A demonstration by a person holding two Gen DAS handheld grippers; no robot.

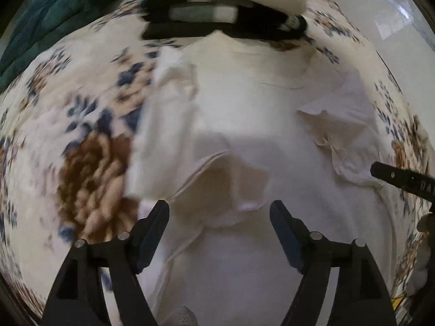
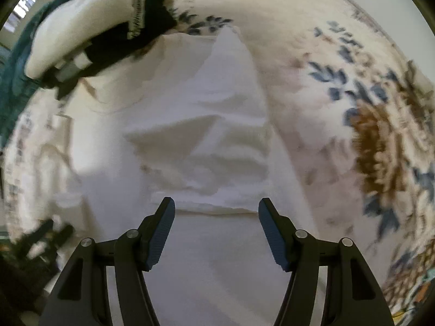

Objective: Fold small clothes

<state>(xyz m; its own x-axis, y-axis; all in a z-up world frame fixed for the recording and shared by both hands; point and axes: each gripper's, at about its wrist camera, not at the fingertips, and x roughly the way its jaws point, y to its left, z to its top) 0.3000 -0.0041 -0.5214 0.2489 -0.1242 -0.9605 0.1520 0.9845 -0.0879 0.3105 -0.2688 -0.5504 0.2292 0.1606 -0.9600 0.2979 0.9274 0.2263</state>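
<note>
Garment (image 1: 244,125) spread beneath left hand-held gripper (image 1: 219,212), jaws apart, empty.

Garment (image 1: 244,125): showing plain white.
Bedsheet (image 1: 89,146): showing cream with blue-and-brown flowers.
Blanket (image 1: 46,21): showing teal.
Tongs pads (image 2: 160,233): showing blue.

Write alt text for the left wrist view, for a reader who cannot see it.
The open left gripper hovers over a rumpled white garment spread on a floral bedsheet, its fingers apart and holding nothing. Folded black and cream clothes lie stacked beyond the garment, and the tip of the right gripper enters at the right edge.
</note>
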